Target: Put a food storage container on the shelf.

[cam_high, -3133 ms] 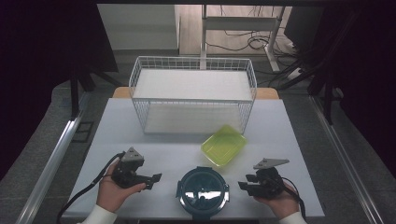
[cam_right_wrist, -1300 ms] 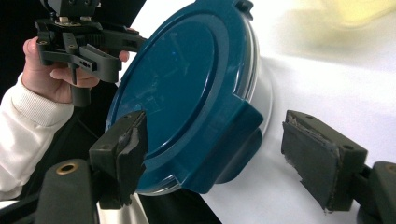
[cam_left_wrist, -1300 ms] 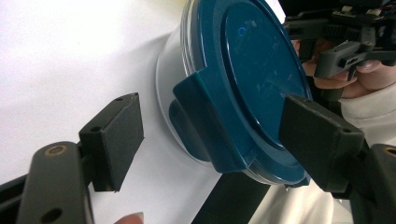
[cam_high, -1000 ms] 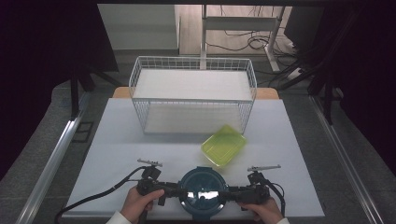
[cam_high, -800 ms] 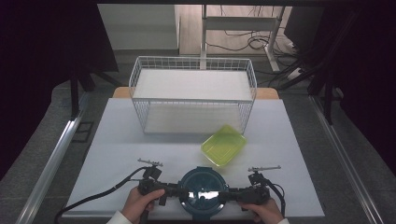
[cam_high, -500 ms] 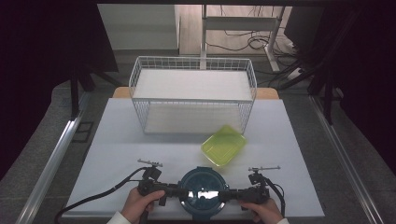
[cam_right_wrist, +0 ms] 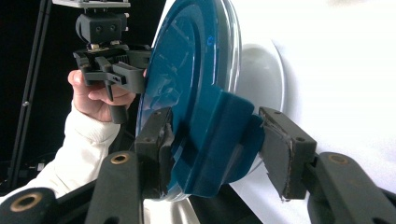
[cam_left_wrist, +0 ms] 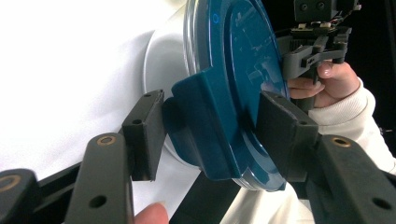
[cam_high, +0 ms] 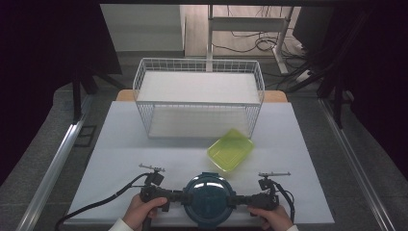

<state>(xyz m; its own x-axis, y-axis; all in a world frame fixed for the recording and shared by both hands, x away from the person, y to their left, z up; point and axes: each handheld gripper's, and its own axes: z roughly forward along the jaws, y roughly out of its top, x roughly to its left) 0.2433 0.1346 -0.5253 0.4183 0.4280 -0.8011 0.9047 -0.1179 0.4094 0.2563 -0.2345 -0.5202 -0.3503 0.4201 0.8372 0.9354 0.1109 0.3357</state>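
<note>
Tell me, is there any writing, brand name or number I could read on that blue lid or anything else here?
No readable text anywhere.
Blue lid: faint raised marks and a small ring mark near the rim, too blurred to read.
Green container: no label visible.
White wire basket: no label visible.

Overhead light falling evenly on the white table (cam_high: 144,144), surroundings staying dark, glare glinting on the blue lid (cam_high: 208,199), table washing out to white in both gripper views, near jaws blurring softly

No text, label, brand or number can be read on anything here.
</note>
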